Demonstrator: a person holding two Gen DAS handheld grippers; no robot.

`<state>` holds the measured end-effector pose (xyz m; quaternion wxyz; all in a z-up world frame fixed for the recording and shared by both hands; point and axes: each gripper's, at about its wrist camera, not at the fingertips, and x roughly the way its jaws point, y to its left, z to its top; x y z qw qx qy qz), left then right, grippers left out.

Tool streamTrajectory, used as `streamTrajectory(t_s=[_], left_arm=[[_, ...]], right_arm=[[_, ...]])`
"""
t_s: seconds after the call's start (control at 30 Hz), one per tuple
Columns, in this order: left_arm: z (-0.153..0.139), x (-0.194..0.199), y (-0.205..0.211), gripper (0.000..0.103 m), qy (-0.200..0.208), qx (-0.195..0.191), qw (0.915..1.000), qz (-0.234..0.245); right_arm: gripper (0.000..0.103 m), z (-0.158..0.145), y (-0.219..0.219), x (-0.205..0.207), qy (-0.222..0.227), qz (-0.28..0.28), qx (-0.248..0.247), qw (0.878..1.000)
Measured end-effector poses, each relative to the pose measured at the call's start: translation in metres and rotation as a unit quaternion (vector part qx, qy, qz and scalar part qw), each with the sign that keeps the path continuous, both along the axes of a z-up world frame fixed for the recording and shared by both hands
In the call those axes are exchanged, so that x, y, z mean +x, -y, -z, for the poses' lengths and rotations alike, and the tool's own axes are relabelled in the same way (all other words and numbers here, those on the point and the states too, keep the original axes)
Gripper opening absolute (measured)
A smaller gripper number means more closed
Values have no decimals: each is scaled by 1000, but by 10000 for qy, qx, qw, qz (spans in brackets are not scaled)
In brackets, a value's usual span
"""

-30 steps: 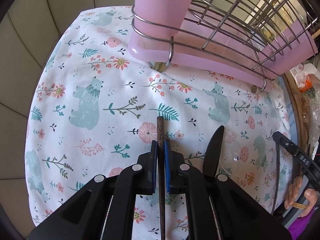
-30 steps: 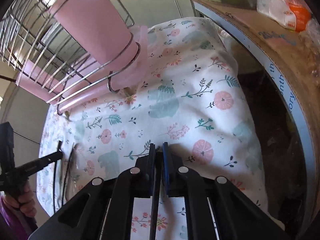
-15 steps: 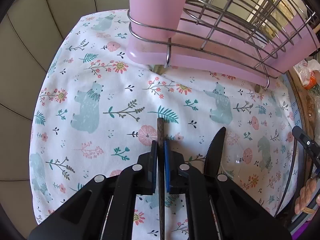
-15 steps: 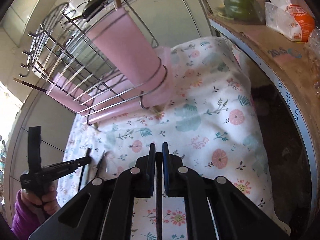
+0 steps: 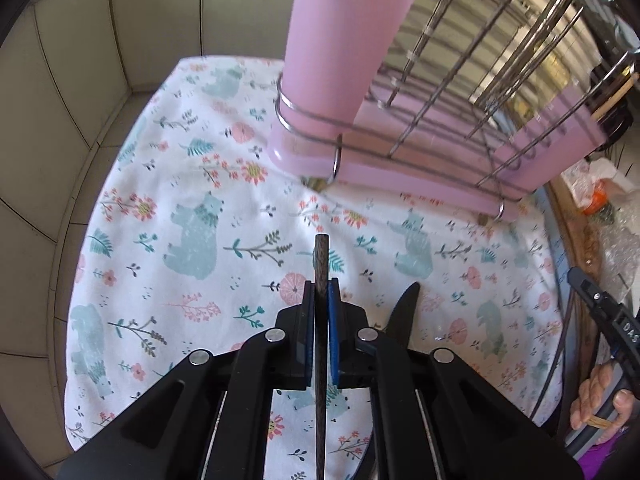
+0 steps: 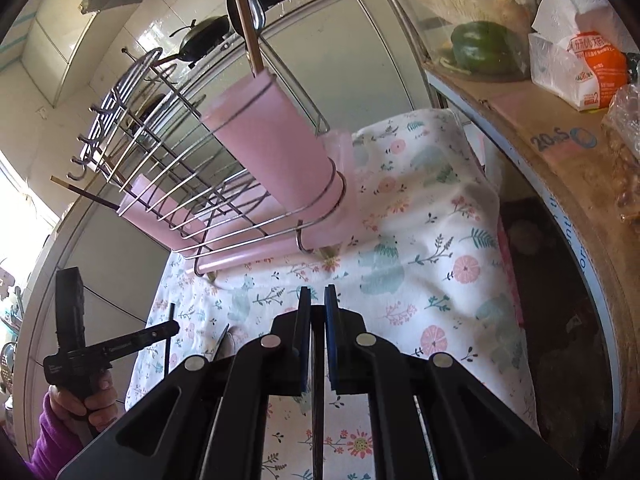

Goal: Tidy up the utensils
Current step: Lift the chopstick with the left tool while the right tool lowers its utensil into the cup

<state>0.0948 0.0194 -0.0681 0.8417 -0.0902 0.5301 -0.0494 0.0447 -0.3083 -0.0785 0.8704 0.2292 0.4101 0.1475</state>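
Chopsticks, thin dark textured rods: left tool (image 5: 321, 300) pinches one (image 5: 321, 256), right tool (image 6: 318, 304) clamps another (image 6: 317, 400).

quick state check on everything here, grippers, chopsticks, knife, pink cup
left gripper: shut on a dark chopstick
right gripper: shut on a thin dark stick
black knife: lying on the floral cloth
pink cup: upright in the wire rack, one utensil handle sticking out

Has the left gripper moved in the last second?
Yes. The left gripper, shut on a dark stick, has risen: the pink cup now looms closer.
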Motion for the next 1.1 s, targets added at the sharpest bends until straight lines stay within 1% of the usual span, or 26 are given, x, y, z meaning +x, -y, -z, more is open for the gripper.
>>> streamTrajectory(t_s=[0.27, 0.43, 0.57, 0.9, 1.1], left_arm=[[-30, -18, -9, 5, 667, -203, 9976, 18], [-43, -28, -9, 5, 982, -376, 9945, 42], [-52, -33, -9, 5, 1197, -400, 9920, 78], [-66, -40, -11, 5, 1459, -529, 9878, 131], [-76, -43, -16, 5, 1616, -621, 9848, 145]], right_arm=[[6, -8, -3, -3, 177, 31, -15, 9998], [6, -11, -6, -5, 222, 32, -50, 9997], [6, -11, -10, -4, 206, 2, -76, 9998], [6, -17, -20, -5, 260, -48, -186, 9995], [6, -25, -27, -4, 370, -65, -266, 9989]])
